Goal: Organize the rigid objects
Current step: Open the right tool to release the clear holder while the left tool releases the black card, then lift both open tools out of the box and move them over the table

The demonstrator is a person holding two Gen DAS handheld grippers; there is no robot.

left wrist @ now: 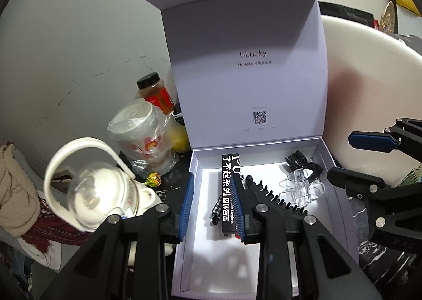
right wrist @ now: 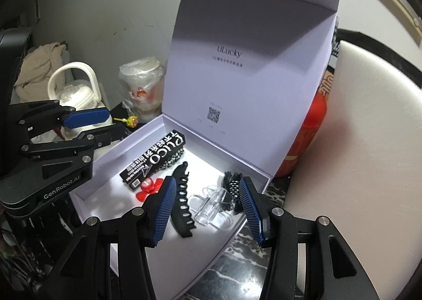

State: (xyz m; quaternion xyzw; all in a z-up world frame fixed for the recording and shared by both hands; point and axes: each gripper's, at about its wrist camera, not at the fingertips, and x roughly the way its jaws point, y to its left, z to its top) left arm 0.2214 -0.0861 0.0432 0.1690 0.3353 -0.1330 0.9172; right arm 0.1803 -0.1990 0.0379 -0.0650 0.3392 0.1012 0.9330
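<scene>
A white lidded box stands open on the dark table, its lid upright. Inside lie a black lip-gloss carton, a black toothed hair clip, a clear claw clip, a black claw clip and a red flower-shaped piece. My left gripper hovers over the box's left wall, its jaws a narrow gap apart with nothing between them. My right gripper hangs above the clear clip and the toothed clip, open and empty, touching neither.
Left of the box stand a white teapot, a bagged paper cup, a spice jar and a lollipop. A red canister and a white chair back crowd the right side.
</scene>
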